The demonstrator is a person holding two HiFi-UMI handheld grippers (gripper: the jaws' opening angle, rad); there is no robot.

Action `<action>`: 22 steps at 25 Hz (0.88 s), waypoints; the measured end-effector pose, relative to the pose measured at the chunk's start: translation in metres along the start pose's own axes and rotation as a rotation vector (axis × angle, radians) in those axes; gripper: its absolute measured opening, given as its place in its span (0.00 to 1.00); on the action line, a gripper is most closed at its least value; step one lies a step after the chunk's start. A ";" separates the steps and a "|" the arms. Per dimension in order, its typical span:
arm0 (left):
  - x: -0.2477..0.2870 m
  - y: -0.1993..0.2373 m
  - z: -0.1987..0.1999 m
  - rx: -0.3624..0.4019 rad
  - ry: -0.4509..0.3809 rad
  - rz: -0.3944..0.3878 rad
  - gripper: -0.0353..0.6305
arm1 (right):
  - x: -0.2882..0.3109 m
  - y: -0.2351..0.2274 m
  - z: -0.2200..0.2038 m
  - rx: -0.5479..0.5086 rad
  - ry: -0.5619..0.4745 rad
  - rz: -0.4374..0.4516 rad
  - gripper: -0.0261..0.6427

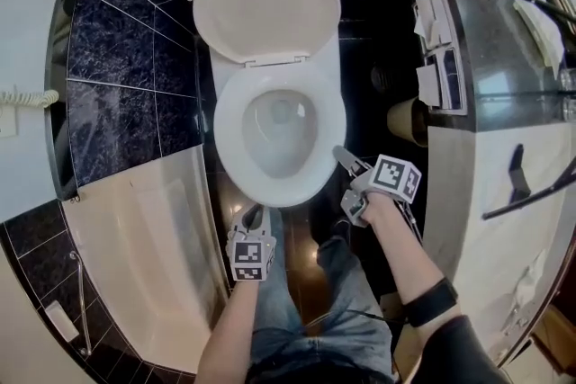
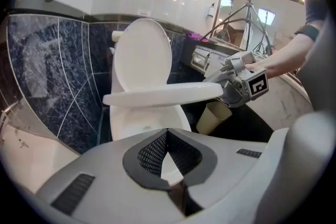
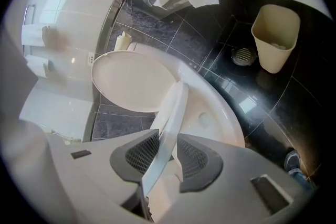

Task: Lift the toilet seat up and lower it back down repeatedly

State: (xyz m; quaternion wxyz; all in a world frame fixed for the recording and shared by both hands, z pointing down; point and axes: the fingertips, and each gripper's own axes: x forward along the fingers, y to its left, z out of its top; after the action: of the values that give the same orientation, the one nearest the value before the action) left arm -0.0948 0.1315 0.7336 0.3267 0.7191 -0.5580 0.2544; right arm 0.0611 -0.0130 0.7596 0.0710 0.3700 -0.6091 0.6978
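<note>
Toilet seat [image 3: 176, 107] edge sits clamped between right gripper's [image 3: 168, 150] fingers [image 3: 143, 153].

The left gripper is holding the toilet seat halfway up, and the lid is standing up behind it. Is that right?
Not quite. It is the right gripper that holds the toilet seat halfway up. The right gripper view shows the seat's edge pinched between its fingers. The left gripper holds nothing. The lid is standing up behind it.

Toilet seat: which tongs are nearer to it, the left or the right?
Right. The right tongs grip the toilet seat at its rim; the left tongs hover clear, before the bowl.
</note>
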 end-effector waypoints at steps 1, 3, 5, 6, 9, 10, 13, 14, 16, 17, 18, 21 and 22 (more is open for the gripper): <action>0.002 -0.001 0.015 -0.004 -0.022 -0.003 0.05 | -0.002 0.005 0.003 -0.015 0.002 -0.007 0.25; 0.003 0.000 0.041 -0.026 -0.055 0.000 0.05 | -0.004 0.012 0.008 -0.028 0.000 -0.015 0.25; 0.003 0.004 0.056 -0.059 -0.071 0.015 0.05 | -0.004 0.018 0.012 -0.002 -0.019 0.003 0.25; 0.002 0.006 0.062 -0.065 -0.077 0.021 0.05 | -0.005 0.021 0.014 -0.001 -0.024 0.007 0.26; -0.001 0.006 0.079 -0.063 -0.079 0.014 0.05 | -0.009 0.034 0.023 -0.053 -0.017 -0.012 0.26; -0.002 0.006 0.084 -0.060 -0.078 0.008 0.05 | -0.010 0.038 0.026 -0.071 -0.018 -0.021 0.26; -0.004 0.010 0.102 -0.054 -0.087 0.001 0.05 | -0.014 0.052 0.033 -0.076 -0.042 -0.038 0.26; -0.005 0.010 0.110 -0.053 -0.093 -0.004 0.05 | -0.016 0.057 0.036 -0.069 -0.053 -0.039 0.26; -0.006 0.012 0.127 -0.047 -0.108 -0.005 0.05 | -0.019 0.068 0.041 -0.060 -0.069 -0.030 0.26; -0.005 0.016 0.134 -0.043 -0.116 0.000 0.05 | -0.022 0.077 0.044 -0.071 -0.072 -0.023 0.25; -0.005 0.020 0.141 -0.039 -0.125 0.007 0.05 | -0.026 0.088 0.049 -0.099 -0.072 -0.017 0.24; -0.006 0.026 0.168 -0.037 -0.144 0.003 0.05 | -0.044 0.124 0.063 -0.223 -0.088 -0.003 0.20; -0.005 0.029 0.177 -0.036 -0.153 0.002 0.05 | -0.050 0.134 0.067 -0.266 -0.101 -0.005 0.17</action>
State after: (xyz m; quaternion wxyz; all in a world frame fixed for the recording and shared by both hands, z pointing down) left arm -0.1235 -0.0036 0.6186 0.2958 0.7299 -0.5866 0.1888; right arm 0.0517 -0.0895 0.6213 0.0905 0.3938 -0.6980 0.5912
